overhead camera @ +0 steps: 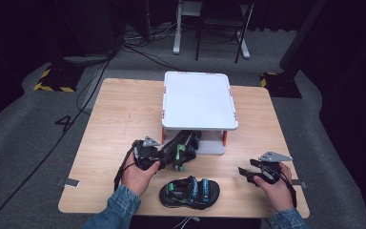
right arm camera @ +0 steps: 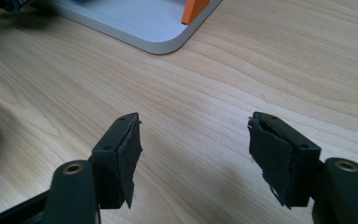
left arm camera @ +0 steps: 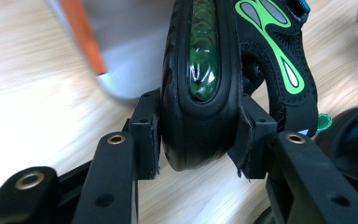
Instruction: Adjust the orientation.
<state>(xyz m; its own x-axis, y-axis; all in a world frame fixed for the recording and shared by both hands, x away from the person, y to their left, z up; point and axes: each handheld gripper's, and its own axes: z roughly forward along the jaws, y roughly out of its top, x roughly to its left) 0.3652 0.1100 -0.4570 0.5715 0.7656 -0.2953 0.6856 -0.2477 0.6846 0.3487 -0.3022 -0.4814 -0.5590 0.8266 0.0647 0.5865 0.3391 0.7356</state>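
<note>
Sandal (left arm camera: 200, 93), black with green and grey trim, lies on its side at the front edge of a white two-tier rack (overhead camera: 199, 100), its toe end toward the lower shelf and its heel pointing toward the person. Left tongs (left arm camera: 198, 140) are clamped across the heel of the sole: in the left gripper view both pads (left arm camera: 150, 135) press against the thick black rubber, one on each flank, with a translucent green cushion insert visible in the sole between them. Judged from this view, the sole is the stiffest part and gives a firm, slightly yielding, high-friction seat for the pads; the fabric straps beside it are soft and would fold or slip if pinched alone. The shoe appears light, so a grip at the heel should carry it, though the long toe end may droop or swing about the pads, and a hold nearer mid-sole would balance better. A second sandal (overhead camera: 189, 192) of the same pattern rests flat, straps up, on the worktop (overhead camera: 124, 114) near the person's edge, between the two hands and apart from the first. Right tongs (right arm camera: 196, 154) stand open and empty, hovering just above bare wood, with a corner of the rack's base and one orange post ahead of them. In the high view the right tongs (overhead camera: 249, 174) sit well apart from both shoes.
</note>
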